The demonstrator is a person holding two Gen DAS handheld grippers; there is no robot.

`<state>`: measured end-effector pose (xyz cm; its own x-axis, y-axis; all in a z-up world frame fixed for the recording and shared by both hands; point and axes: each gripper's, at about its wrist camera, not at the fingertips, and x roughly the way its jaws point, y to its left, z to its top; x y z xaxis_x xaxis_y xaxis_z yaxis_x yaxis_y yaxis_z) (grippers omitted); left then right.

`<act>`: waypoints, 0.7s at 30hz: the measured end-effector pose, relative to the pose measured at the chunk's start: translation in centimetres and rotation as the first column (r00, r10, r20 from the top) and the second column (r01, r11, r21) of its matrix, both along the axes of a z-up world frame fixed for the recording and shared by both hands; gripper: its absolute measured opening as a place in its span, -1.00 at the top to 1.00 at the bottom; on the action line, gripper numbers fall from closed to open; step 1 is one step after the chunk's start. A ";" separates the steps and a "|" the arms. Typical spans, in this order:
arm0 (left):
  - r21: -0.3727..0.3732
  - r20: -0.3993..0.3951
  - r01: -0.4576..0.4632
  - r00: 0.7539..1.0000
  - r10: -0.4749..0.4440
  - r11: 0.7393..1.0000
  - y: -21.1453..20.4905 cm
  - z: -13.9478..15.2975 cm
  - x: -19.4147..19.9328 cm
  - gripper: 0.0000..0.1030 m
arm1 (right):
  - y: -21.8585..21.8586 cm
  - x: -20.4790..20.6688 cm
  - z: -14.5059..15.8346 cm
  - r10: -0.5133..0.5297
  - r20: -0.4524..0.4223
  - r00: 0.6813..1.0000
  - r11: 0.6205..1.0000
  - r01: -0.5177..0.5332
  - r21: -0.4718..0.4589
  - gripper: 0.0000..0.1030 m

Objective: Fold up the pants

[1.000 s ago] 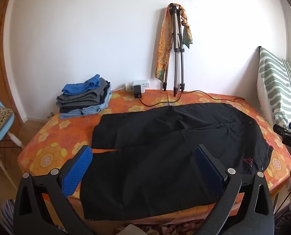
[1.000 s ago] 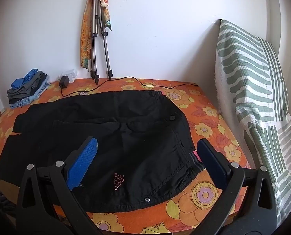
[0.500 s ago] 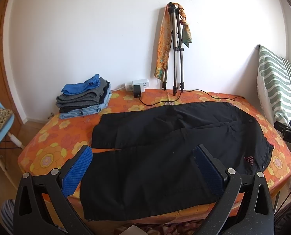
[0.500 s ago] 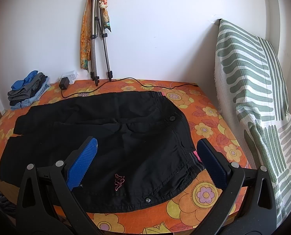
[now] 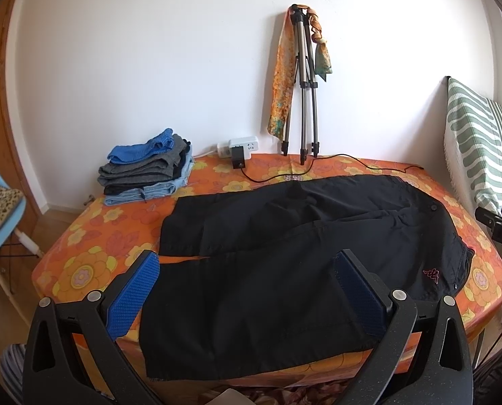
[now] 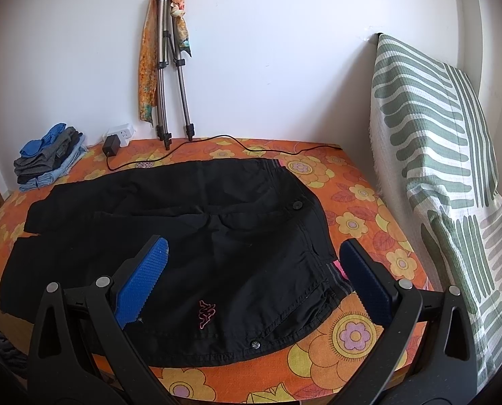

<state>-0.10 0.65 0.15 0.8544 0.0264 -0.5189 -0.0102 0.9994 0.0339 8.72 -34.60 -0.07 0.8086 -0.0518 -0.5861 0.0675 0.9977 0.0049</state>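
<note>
Black pants (image 5: pixel 284 253) lie spread flat on the orange flowered table (image 5: pixel 92 233), waistband to the right, legs to the left. The near leg end hangs a little over the front edge. In the right wrist view the pants (image 6: pixel 190 229) show a pink logo near the waist. My left gripper (image 5: pixel 247 290) is open and empty, held above the near leg. My right gripper (image 6: pixel 254 270) is open and empty, held above the waist end; part of it shows at the right edge of the left wrist view (image 5: pixel 500 226).
A stack of folded clothes (image 5: pixel 146 172) sits at the back left of the table. A tripod with scarves (image 5: pixel 301 84), a power strip (image 5: pixel 239 146) and a black cable (image 5: pixel 352 165) are along the back wall. A green striped cushion (image 6: pixel 436 168) leans at the right.
Both grippers have drawn back and up slightly, so the pants sit a little lower and farther in both views. The pants have not moved. Both grippers stay open.
</note>
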 end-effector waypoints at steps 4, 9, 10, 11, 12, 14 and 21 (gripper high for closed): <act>0.000 -0.001 -0.002 1.000 0.002 1.000 0.1 -0.1 0.0 -1.00 | 0.1 0.0 0.0 0.002 0.002 1.000 1.000 -0.002 -0.001 -1.00; 0.001 0.000 -0.003 1.000 0.003 1.000 0.1 -0.1 0.1 -1.00 | 0.3 0.0 0.2 0.003 0.004 1.000 1.000 -0.003 -0.001 -1.00; 0.001 -0.001 -0.002 1.000 0.002 1.000 0.1 -0.1 0.1 -1.00 | 0.3 0.0 0.2 0.002 0.004 1.000 1.000 -0.002 -0.001 -1.00; 0.001 -0.001 -0.002 1.000 0.002 1.000 0.2 -0.1 0.1 -1.00 | 0.3 0.0 0.2 0.002 0.004 1.000 1.000 -0.002 -0.001 -1.00; 0.000 -0.001 -0.002 1.000 0.002 1.000 0.1 -0.1 0.1 -1.00 | 0.3 0.1 0.2 0.002 0.004 1.000 1.000 -0.002 0.000 -1.00; 0.001 -0.001 -0.002 1.000 0.002 1.000 0.2 -0.2 0.1 -1.00 | 0.3 0.0 0.2 0.002 0.004 1.000 1.000 -0.002 -0.001 -1.00; 0.001 0.000 -0.003 1.000 0.003 1.000 0.1 -0.2 0.1 -1.00 | 0.3 0.0 0.3 0.005 0.006 1.000 1.000 -0.005 -0.001 -1.00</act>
<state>-0.02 0.77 -0.01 0.8541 0.0293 -0.5193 -0.0132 0.9993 0.0347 8.70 -34.33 0.19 0.8121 -0.0484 -0.5816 0.0629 0.9980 0.0047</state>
